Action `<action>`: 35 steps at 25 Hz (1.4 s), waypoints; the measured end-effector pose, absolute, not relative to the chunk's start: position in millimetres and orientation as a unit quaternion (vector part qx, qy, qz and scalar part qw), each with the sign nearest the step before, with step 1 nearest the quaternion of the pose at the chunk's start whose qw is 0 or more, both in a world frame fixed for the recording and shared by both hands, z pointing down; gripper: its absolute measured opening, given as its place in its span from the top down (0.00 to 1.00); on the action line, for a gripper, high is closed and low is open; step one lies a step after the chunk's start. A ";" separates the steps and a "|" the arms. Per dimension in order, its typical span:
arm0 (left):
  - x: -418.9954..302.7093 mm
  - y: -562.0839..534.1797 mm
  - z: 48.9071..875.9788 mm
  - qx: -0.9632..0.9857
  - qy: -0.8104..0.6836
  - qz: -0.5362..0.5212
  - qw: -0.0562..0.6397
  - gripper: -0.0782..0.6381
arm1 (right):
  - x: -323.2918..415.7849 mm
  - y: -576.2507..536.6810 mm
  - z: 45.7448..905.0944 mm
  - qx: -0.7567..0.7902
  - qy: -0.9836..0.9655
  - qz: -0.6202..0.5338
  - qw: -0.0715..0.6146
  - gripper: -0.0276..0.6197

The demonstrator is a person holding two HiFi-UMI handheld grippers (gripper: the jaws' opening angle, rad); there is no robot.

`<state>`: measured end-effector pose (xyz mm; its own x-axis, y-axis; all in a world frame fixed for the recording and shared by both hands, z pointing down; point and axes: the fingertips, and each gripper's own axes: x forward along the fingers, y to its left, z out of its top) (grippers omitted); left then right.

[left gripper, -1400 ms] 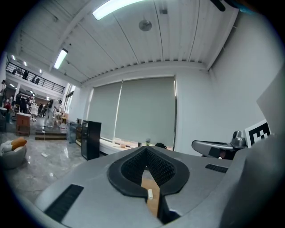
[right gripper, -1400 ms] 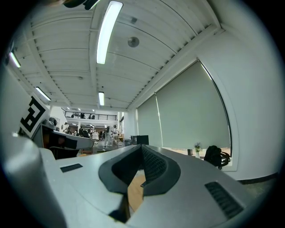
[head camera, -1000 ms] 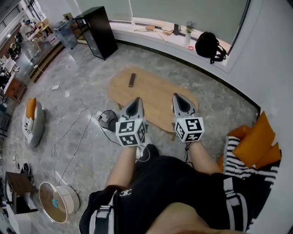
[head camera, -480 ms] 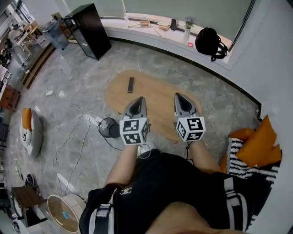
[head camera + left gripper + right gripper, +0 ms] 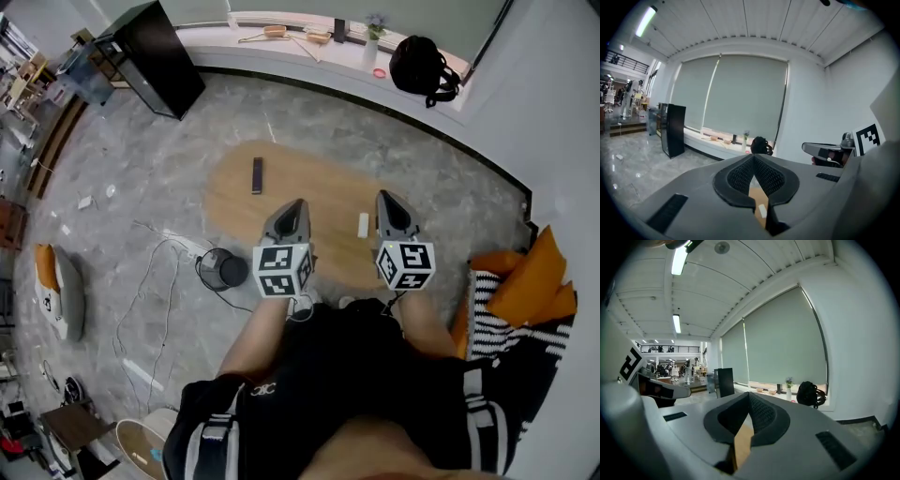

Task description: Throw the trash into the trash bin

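- Head view, far left: a small dark round bin (image 5: 223, 270) stands on the floor just beside the left end of the desk (image 5: 319, 183). It is probably the trash bin, placed within easy reach of the desk.
- A slim dark bar (image 5: 257, 175) lies on the desk's far left part, well apart from both claws; it does not look like trash.
- The left claw (image 5: 295, 208) hangs above the desk's near side, jaws pressed together on nothing. It points nearly level, as for an approach, not a grab.
- A small white scrap (image 5: 363, 225), likely the trash, lies flat on the desk between the two claws, untouched.
- The right claw (image 5: 389, 202), just right of the scrap, is likewise closed and empty; it must spread before any pick.
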<state>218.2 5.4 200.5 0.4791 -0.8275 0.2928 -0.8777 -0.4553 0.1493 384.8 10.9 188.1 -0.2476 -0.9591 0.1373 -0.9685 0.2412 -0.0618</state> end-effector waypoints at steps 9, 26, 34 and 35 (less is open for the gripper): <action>255.1 -13.8 229.4 0.849 -0.494 0.118 0.148 0.87 | 410.6 -7.3 220.1 0.602 -0.791 0.087 0.065 0.94; 296.8 -32.5 369.2 0.816 -0.484 0.203 0.243 0.87 | 455.0 -28.4 350.3 0.591 -0.770 0.198 0.136 0.94; 306.2 -27.3 503.4 0.799 -0.468 0.234 0.297 0.87 | 469.6 -20.6 480.7 0.591 -0.742 0.257 0.185 0.94; 306.6 -31.1 523.2 0.799 -0.467 0.236 0.297 0.87 | 466.3 -22.4 499.9 0.588 -0.742 0.262 0.189 0.94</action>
